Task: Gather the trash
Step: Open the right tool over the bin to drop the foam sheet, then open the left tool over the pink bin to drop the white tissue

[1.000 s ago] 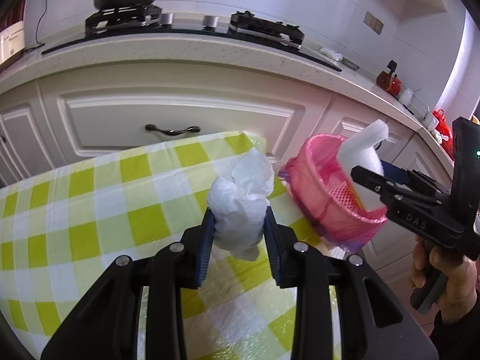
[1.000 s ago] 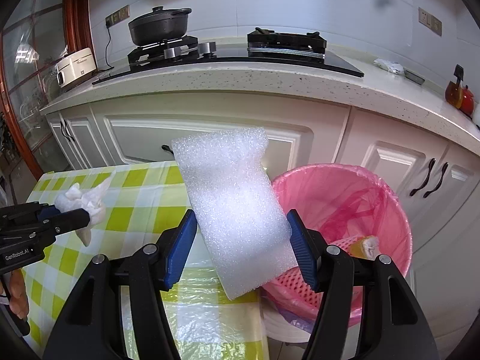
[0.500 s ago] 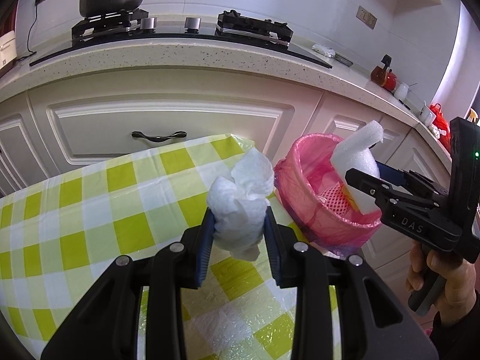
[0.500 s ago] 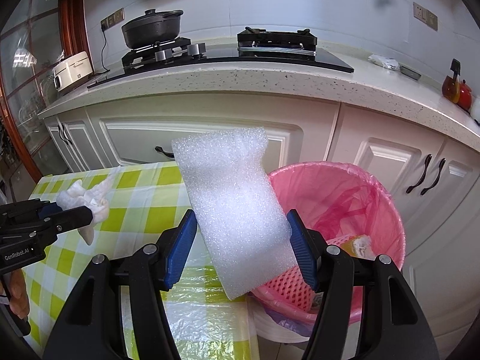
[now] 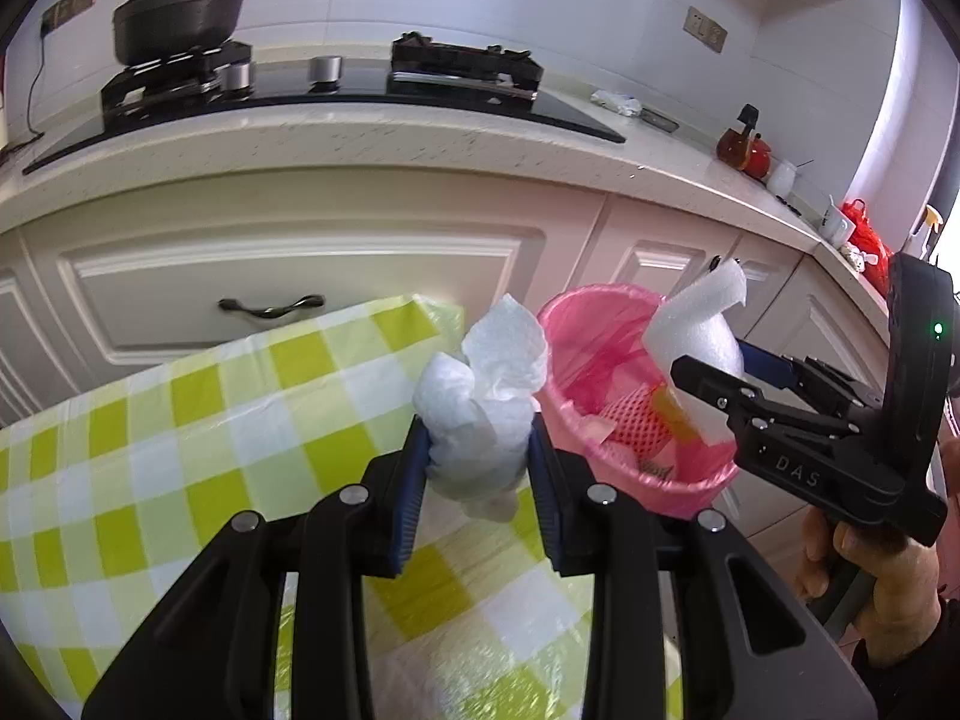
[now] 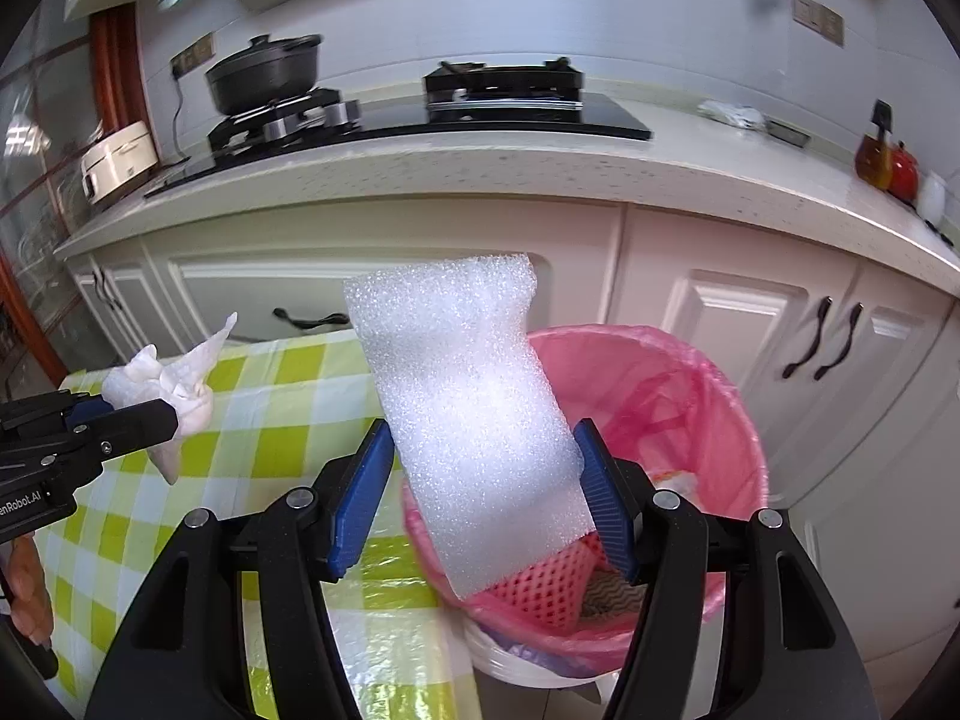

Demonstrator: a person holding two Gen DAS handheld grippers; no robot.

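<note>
My left gripper (image 5: 477,462) is shut on a crumpled white tissue (image 5: 480,396) and holds it above the table's right edge, just left of the bin. My right gripper (image 6: 486,480) is shut on a white foam sheet (image 6: 468,408) and holds it over the near left rim of the pink-lined trash bin (image 6: 708,396). The bin (image 5: 576,324) stands on the floor beside the table and holds a pink mesh net (image 6: 540,588) and other scraps. The left gripper with the tissue (image 6: 174,384) shows at the left of the right wrist view, and the foam sheet (image 5: 696,330) shows in the left wrist view.
A table with a green and white checked cloth (image 5: 180,420) lies below the left gripper. White kitchen cabinets (image 6: 720,312) stand close behind the bin. The counter (image 5: 360,138) above carries a hob with a black pot (image 5: 180,12) and a red kettle (image 5: 747,150).
Both grippers have moved closer to the bin with their loads. The foam sheet now hangs over the bin's rim, and the tissue is nearer the table's right edge.
</note>
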